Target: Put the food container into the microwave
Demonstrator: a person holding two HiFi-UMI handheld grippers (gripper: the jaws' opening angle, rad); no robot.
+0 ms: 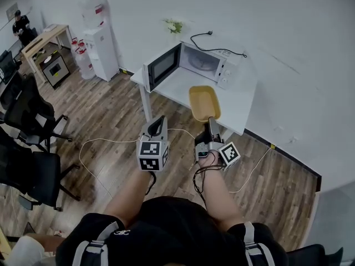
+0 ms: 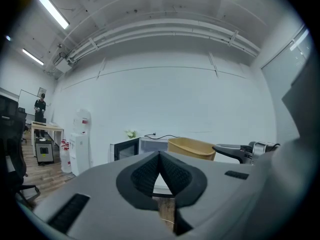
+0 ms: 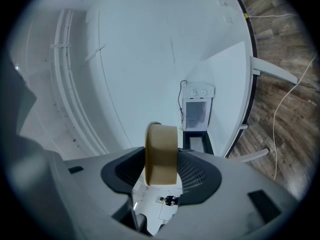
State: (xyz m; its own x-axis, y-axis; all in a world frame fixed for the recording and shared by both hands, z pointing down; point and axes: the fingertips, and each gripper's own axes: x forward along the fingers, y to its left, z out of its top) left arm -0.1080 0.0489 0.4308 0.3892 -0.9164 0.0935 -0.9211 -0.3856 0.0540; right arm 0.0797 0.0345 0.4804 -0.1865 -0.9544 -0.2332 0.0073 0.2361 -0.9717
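Note:
A shallow tan food container (image 1: 204,102) hangs over the near edge of the white table (image 1: 243,98), and my right gripper (image 1: 212,122) is shut on its near rim. In the right gripper view the container (image 3: 161,154) stands edge-on between the pads. The white microwave (image 1: 202,64) sits at the back of the table with its door (image 1: 163,66) swung open to the left and its cavity facing me. My left gripper (image 1: 158,124) hovers over the floor left of the container; its pads (image 2: 150,171) meet at the tips with nothing between them. The left gripper view also shows the container (image 2: 192,148) and microwave (image 2: 134,148).
A black power cable (image 1: 213,42) lies on the table behind the microwave. A water dispenser (image 1: 101,43) stands at the wall to the left, with office chairs (image 1: 30,112) and a desk (image 1: 44,40) farther left. White cable (image 1: 105,143) loops across the wooden floor.

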